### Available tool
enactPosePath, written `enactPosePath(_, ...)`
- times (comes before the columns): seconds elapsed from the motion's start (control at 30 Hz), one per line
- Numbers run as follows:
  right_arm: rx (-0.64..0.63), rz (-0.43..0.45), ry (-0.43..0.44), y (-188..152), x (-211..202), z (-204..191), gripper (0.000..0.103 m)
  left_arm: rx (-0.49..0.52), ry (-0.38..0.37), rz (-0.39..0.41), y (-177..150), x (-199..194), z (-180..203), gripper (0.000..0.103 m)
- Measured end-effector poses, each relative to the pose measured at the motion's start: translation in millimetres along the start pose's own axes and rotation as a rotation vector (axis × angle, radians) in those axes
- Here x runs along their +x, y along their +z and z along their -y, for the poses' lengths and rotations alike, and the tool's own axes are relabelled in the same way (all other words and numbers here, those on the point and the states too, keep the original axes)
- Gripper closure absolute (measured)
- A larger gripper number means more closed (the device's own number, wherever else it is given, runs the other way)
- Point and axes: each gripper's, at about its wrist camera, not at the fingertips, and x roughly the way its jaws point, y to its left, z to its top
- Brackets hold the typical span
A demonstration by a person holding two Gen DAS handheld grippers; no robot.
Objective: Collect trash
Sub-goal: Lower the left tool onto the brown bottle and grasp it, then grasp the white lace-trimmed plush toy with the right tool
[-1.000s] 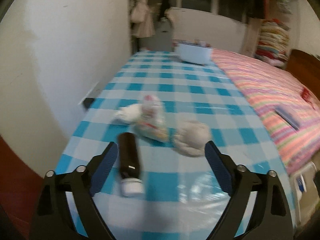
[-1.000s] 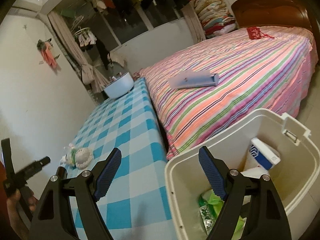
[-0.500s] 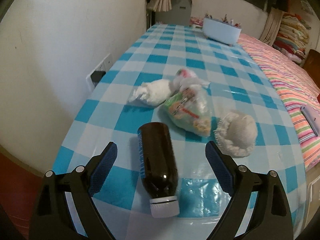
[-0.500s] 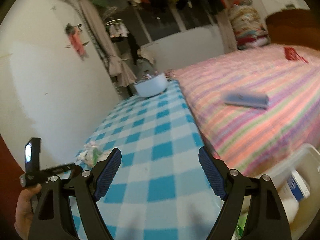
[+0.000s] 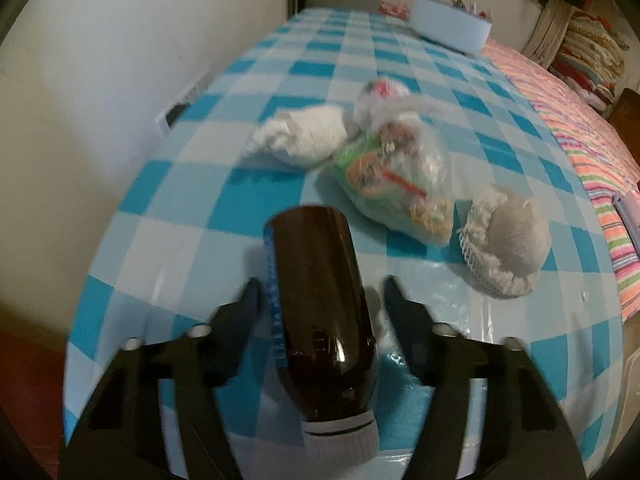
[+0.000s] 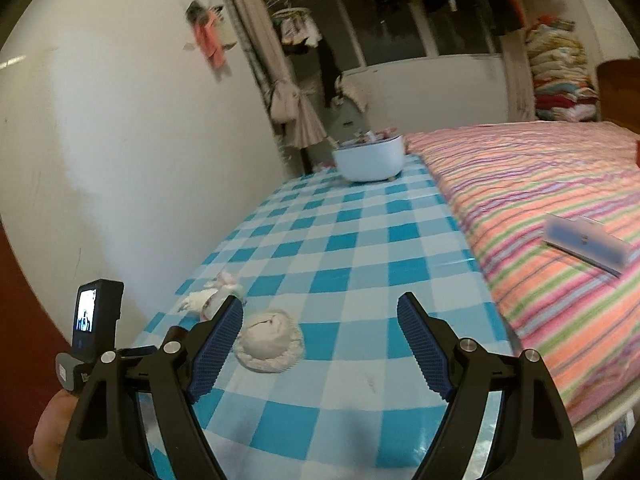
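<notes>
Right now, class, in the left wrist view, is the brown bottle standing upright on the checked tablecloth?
No. The brown bottle lies on its side on the checked tablecloth, white cap toward the camera, between the fingers of the left gripper.

— What carries everything here?

— A counter (image 5: 224, 184) under a blue-and-white checked cloth, set against a pale wall, with a bed (image 6: 560, 184) in a striped cover along its other side.

— What lies on the counter, taking the brown bottle (image 5: 316, 300) as the mark?

— The bottle lies on its side at the near edge, white cap toward the camera. Just beyond it sits a clear bag of scraps (image 5: 400, 184), touching a white wad (image 5: 304, 136) and a pink-and-white wad (image 5: 382, 94). Beside the bag lies a beige netted ball (image 5: 504, 244). Far beyond the bottle, at the far end, stands a white tub (image 5: 450, 28).

— And the bed?

— A flat grey-blue case (image 6: 584, 242) lies on it.
</notes>
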Motion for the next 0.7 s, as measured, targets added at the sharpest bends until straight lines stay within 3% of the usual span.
enactPosePath(0.1,-0.023,-0.076,0.030,5,27,-12,0.025,0.011,0.008,0.008,-1,1,0,0.058)
enactPosePath(0.4,-0.173,-0.253,0.068,-10,86,-40,0.026,-0.012,-0.051,0.046,-5,-10,-10,0.060)
enactPosePath(0.7,-0.275,-0.328,0.052,-30,125,-62,0.026,-0.040,-0.095,0.097,-7,-30,-20,0.060)
